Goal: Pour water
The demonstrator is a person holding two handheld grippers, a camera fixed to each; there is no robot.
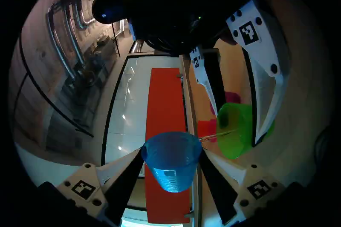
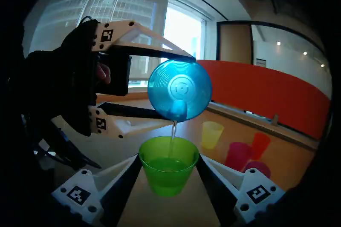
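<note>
My left gripper [image 1: 171, 156] is shut on a translucent blue cup [image 1: 171, 171]. In the right gripper view the blue cup [image 2: 180, 89] is tipped on its side, its base facing the camera. From its lower rim a thin stream of water [image 2: 172, 135] falls into a green cup [image 2: 169, 171]. My right gripper [image 2: 169, 161] is shut on this green cup, which stands upright and holds some water. In the left gripper view the green cup [image 1: 233, 130] sits between the right gripper's white fingers [image 1: 266, 69]. A dark gloved hand [image 2: 64, 86] holds the left gripper.
Under the cups is a light wooden table [image 2: 170, 210]. On its far right stand a yellow cup [image 2: 211, 134], a pink cup [image 2: 238, 155], an orange cup [image 2: 259, 144] and a magenta cup [image 2: 256, 168]. An orange wall panel [image 2: 273, 90] and bright windows [image 2: 183, 35] lie beyond.
</note>
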